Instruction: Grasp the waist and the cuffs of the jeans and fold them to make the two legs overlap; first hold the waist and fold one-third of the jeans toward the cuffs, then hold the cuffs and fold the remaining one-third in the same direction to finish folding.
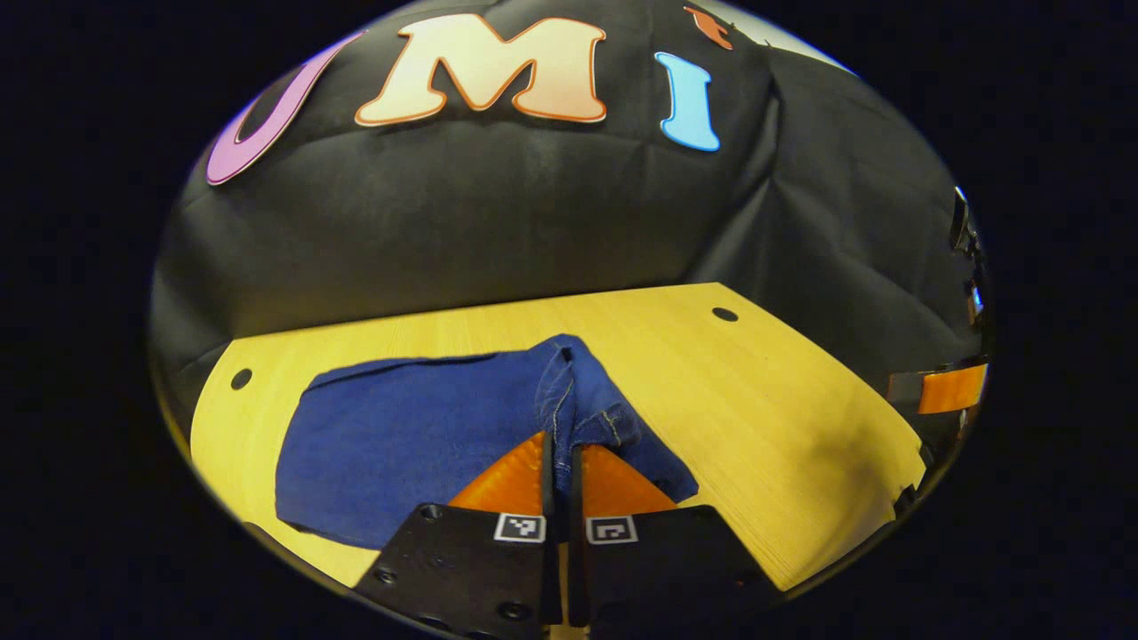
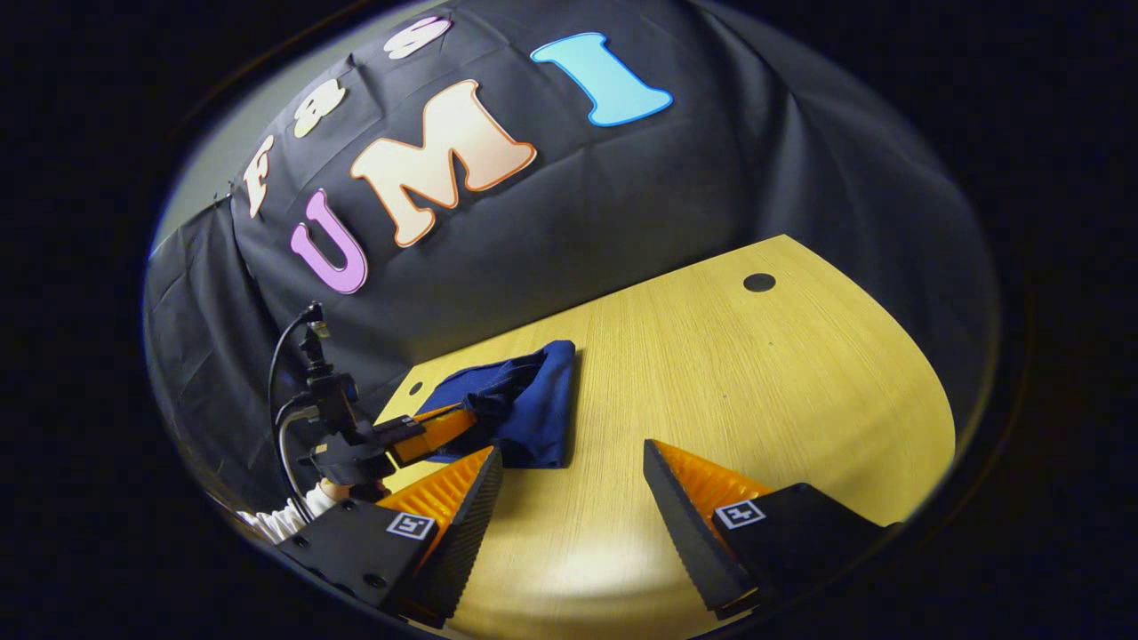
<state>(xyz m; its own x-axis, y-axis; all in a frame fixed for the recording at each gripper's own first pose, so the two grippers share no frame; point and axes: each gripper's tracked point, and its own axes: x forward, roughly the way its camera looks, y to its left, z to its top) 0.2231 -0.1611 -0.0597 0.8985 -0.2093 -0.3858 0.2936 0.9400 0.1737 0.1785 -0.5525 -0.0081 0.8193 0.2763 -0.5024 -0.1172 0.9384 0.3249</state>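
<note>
Left gripper (image 1: 560,444) pinches one pair of jeans (image 1: 418,444); right gripper (image 2: 573,480) gapes wide.

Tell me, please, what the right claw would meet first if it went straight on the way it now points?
Probably the bare wooden table: the open right claw points past the jeans, which lie off to its left; depth is unclear.

We see black mount plates with screws and a square marker tag on each finger of both grippers (image 1: 562,462) (image 2: 573,471); the left gripper (image 2: 462,418) carries black cables and a white ruffled sleeve (image 2: 271,520).
</note>
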